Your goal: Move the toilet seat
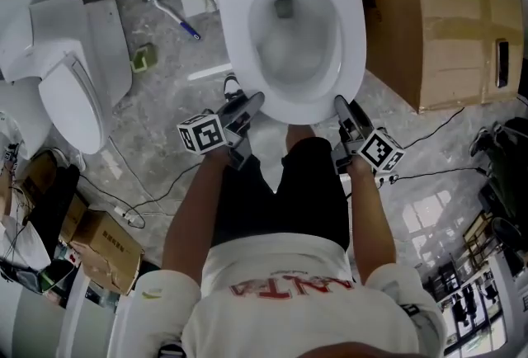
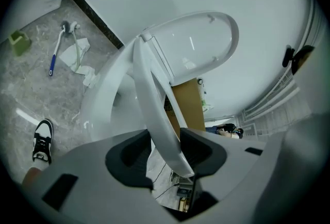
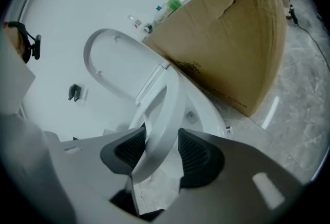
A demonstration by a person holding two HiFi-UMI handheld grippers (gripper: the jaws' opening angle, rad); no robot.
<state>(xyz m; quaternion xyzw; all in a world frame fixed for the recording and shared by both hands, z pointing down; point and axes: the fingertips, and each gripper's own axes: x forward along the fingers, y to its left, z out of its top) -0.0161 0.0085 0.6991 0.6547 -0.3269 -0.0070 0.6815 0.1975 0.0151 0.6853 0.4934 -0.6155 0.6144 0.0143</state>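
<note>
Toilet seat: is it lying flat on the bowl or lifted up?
Partly lifted. Both gripper views show the toilet seat tilted up off the bowl, short of the upright lid.

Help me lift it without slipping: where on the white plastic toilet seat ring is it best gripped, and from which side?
Take the white plastic toilet seat ring at its free front arc, since it pivots at the back, coming from the front with the jaws straddling the thin flat rim edge-on. The left gripper and right gripper are clamped there, one each side of the front.
</note>
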